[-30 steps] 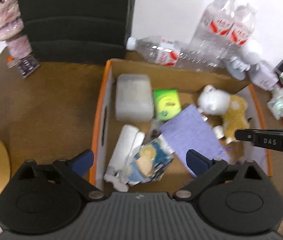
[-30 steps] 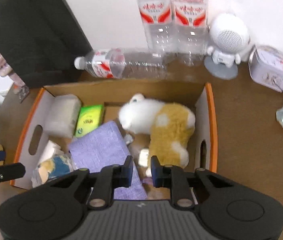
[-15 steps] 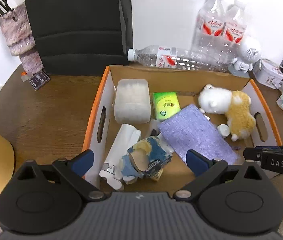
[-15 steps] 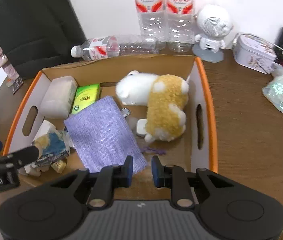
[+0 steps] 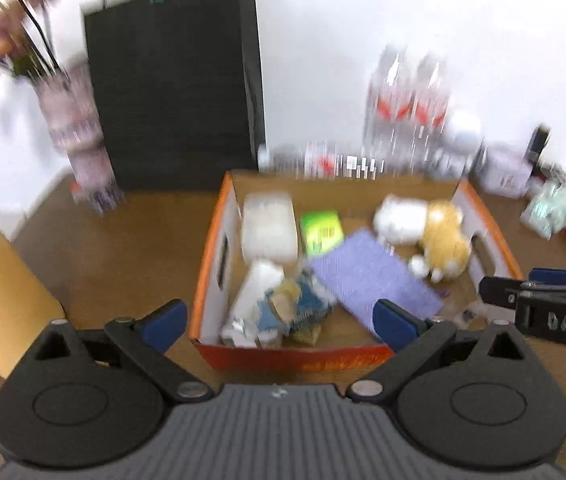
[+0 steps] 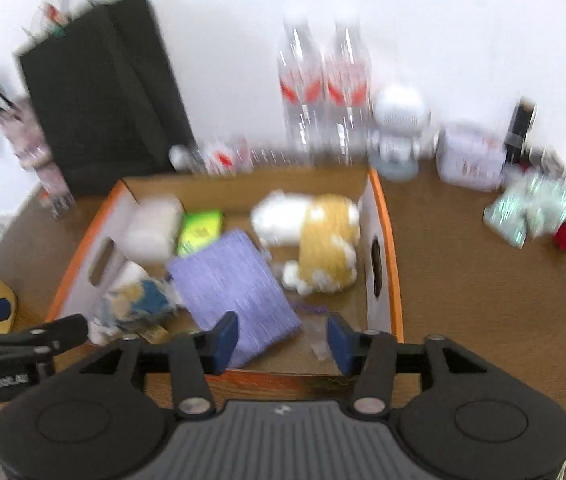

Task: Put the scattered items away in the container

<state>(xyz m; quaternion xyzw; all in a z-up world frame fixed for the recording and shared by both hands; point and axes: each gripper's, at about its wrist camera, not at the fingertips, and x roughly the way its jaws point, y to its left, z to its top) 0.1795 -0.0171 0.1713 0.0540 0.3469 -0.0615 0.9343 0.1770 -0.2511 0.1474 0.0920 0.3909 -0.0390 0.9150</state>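
Jaws of right gripper (image 6: 283, 340), nearly together half a sec ago, had spread apart, empty — both tools pulled back from cardboard box (image 6: 383, 216). Left gripper (image 5: 281, 318) gaped empty too. Plush toy (image 6: 323, 248), purple cloth (image 6: 235, 280) lay inside, ahead of tips — tidying prob. done.

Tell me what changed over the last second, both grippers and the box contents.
The right gripper opened: its fingers were nearly closed a second ago and now stand apart, holding nothing. Both grippers pulled back from the cardboard box, so its near wall now shows in both views. The left gripper stayed wide open and empty. The plush toy, purple cloth and green packet lie where they were.
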